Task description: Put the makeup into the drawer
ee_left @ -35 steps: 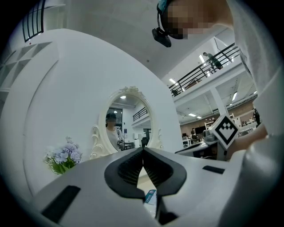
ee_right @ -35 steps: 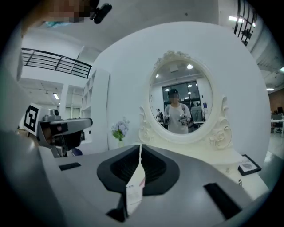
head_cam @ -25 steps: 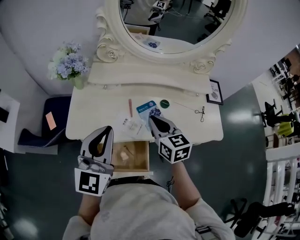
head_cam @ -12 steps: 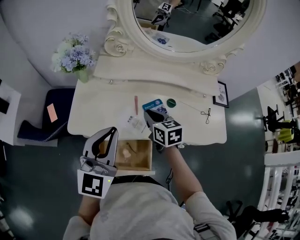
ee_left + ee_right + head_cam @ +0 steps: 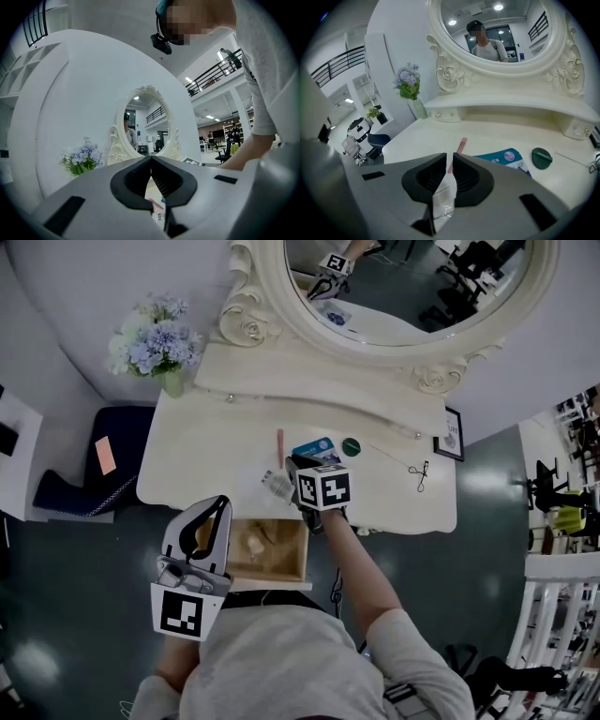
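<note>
My right gripper [image 5: 450, 161] is shut on a small clear sachet [image 5: 443, 199] with print on it, whose free end hangs down between the jaws. From the head view, this gripper [image 5: 292, 467] sits over the vanity table's front edge, above the sachet [image 5: 275, 486]. Still on the tabletop are a pink stick [image 5: 461, 144], a teal packet [image 5: 504, 157] and a green round compact [image 5: 541, 157]. The wooden drawer [image 5: 298, 554] stands pulled out below, with a small pale item [image 5: 251, 545] inside. My left gripper [image 5: 217, 510] hovers at the drawer's left side, shut and holding nothing.
An eyelash curler [image 5: 419, 474] lies at the table's right. A framed picture [image 5: 454, 435] leans at the far right corner and a vase of flowers [image 5: 155, 334] stands at the far left. The oval mirror [image 5: 412, 287] rises behind a raised shelf [image 5: 309, 399].
My right gripper has swung left across the table's front edge onto the clear sachet. The left gripper has stayed beside the open drawer.
</note>
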`<state>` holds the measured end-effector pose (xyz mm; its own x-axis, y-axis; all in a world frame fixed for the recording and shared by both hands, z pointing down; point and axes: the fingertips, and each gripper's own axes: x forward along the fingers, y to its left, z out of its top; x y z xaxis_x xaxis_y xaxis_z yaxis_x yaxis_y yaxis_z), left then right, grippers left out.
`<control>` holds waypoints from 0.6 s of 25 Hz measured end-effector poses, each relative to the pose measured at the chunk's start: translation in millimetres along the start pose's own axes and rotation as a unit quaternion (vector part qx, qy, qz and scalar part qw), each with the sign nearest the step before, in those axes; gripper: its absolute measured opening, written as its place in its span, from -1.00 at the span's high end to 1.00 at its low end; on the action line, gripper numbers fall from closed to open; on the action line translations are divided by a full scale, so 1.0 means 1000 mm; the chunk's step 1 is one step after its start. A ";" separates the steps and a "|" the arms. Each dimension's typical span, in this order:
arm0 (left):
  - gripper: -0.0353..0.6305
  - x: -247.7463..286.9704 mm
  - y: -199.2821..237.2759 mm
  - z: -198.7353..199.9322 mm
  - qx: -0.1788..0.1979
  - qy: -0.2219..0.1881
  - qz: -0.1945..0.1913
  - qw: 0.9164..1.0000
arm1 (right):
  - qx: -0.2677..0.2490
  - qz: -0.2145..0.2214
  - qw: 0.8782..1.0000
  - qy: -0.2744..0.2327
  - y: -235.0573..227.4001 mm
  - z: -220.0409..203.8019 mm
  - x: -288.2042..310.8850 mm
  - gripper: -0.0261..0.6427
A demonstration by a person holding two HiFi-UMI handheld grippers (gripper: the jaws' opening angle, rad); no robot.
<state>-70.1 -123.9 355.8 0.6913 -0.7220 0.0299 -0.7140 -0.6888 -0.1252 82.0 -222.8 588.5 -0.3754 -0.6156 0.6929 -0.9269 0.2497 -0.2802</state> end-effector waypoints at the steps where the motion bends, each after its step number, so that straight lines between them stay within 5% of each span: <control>1: 0.85 -0.001 0.002 -0.001 0.000 0.000 0.003 1.000 | 0.001 -0.002 1.000 0.006 -0.001 -0.002 0.004 0.83; 15: 0.85 -0.010 0.020 -0.012 -0.004 0.013 0.028 1.000 | -0.013 -0.035 0.996 0.078 -0.008 -0.026 0.045 0.67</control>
<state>-92.8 -131.0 364.7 0.6478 -0.7603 0.0483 -0.7519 -0.6483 -0.1202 72.7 -232.6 639.1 -0.3026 -0.5098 0.8053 -0.9499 0.2307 -0.2108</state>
